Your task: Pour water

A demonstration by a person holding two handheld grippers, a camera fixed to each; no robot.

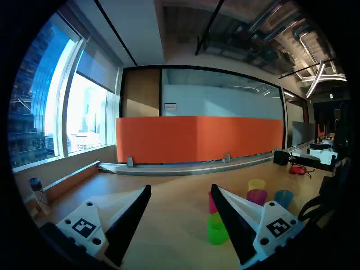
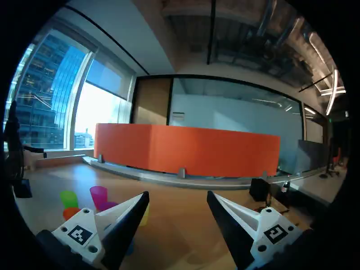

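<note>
I see a pale wooden bench (image 1: 175, 202) carrying a green cup (image 1: 217, 230), a pink cup (image 1: 211, 202), a yellow cup (image 1: 257, 184), a magenta cup (image 1: 257, 196) and a blue cup (image 1: 284, 198), clustered together. Farther back on it lie a red object (image 1: 298, 169) and a black box (image 1: 281, 158).

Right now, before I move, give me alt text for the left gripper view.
The left gripper hangs open and empty above a wooden table. To the right stand a green cup, nearest, and a yellow cup, a magenta cup and a blue cup farther off. An orange partition runs behind.
</note>
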